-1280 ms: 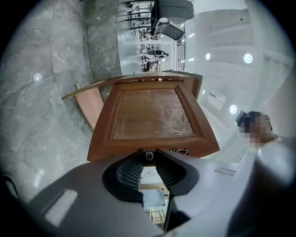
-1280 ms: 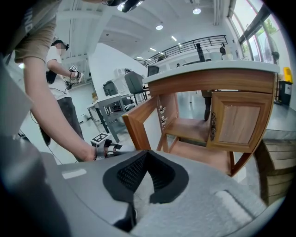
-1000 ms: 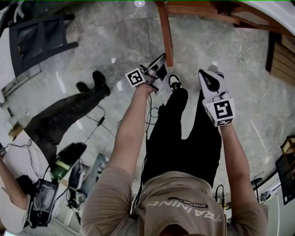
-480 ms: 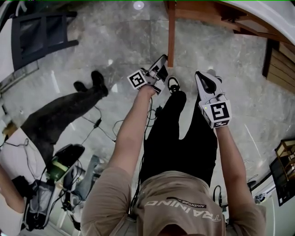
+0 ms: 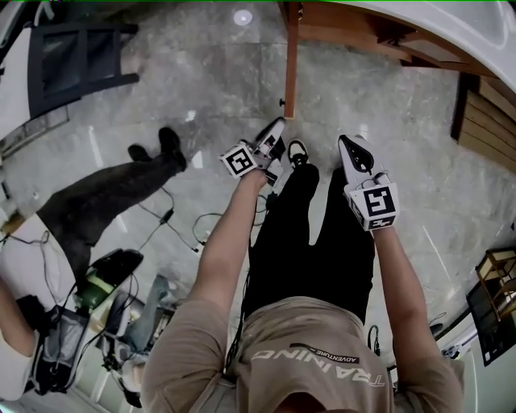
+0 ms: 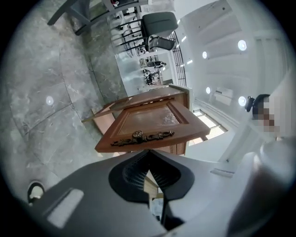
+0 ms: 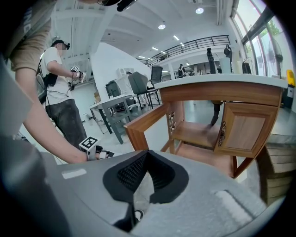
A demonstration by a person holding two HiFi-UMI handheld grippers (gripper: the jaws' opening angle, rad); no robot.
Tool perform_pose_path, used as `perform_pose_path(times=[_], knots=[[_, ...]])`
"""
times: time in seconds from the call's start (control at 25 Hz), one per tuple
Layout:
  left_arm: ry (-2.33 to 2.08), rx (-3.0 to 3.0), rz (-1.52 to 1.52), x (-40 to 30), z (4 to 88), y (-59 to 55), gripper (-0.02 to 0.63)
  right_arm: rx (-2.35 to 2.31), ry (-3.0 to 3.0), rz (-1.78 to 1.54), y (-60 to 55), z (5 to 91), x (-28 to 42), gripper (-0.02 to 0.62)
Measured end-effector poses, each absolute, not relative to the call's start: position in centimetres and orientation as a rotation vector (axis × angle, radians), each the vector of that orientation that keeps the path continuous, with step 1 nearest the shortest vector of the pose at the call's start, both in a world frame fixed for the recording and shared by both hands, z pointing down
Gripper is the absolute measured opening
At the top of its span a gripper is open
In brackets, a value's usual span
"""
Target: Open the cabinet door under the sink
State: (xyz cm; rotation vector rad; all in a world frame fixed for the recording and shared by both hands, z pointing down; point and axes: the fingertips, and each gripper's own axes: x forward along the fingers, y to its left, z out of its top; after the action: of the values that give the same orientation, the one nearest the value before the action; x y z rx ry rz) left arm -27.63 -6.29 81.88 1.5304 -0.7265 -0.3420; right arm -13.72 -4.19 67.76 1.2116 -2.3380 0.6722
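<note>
The brown wooden cabinet door [image 5: 290, 64] stands swung out from the cabinet under the white countertop [image 5: 451, 20]; the head view shows it edge-on. In the left gripper view the door [image 6: 152, 121] fills the middle, its ornate metal handle [image 6: 141, 136] just beyond my jaws. My left gripper [image 5: 278, 129] [image 6: 148, 151] hangs a little short of the door's free end; its jaws have just closed, with nothing between them. My right gripper [image 5: 348, 143] [image 7: 147, 152] is shut and empty, held beside my right leg. It looks into the opened cabinet [image 7: 199, 134], whose second door [image 7: 245, 129] is closed.
Another person's dark-trousered legs [image 5: 113, 189] stretch across the floor at left, with cables and bags [image 5: 113, 306] nearer me. A dark frame [image 5: 72, 60] stands at the far left. Wooden slats [image 5: 488, 113] lie at the right. A standing person [image 7: 60, 92] shows in the right gripper view.
My left gripper has drawn back from the door's free end toward me. The right gripper has stayed beside my leg.
</note>
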Motion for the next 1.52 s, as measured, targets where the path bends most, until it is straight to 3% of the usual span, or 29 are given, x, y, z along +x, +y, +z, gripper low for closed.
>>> perform_pose_path(times=[0.76,1.24,1.52], knots=[[-0.64,2.12,0.313,-13.8,70.2,-1.8,0.014,1.258,-2.342,0.767,-0.4,61.3,-5.3,0.002],[-0.774,2.277,0.369,-8.5,58.6,-4.9,0.014,1.31,-2.333,0.602,0.4,55.6,2.5,0.002],[-0.838,2.292,0.352,-7.3,55.4,-5.8,0.014,1.539,-2.371,0.765,-0.4,53.0,6.9,0.002]])
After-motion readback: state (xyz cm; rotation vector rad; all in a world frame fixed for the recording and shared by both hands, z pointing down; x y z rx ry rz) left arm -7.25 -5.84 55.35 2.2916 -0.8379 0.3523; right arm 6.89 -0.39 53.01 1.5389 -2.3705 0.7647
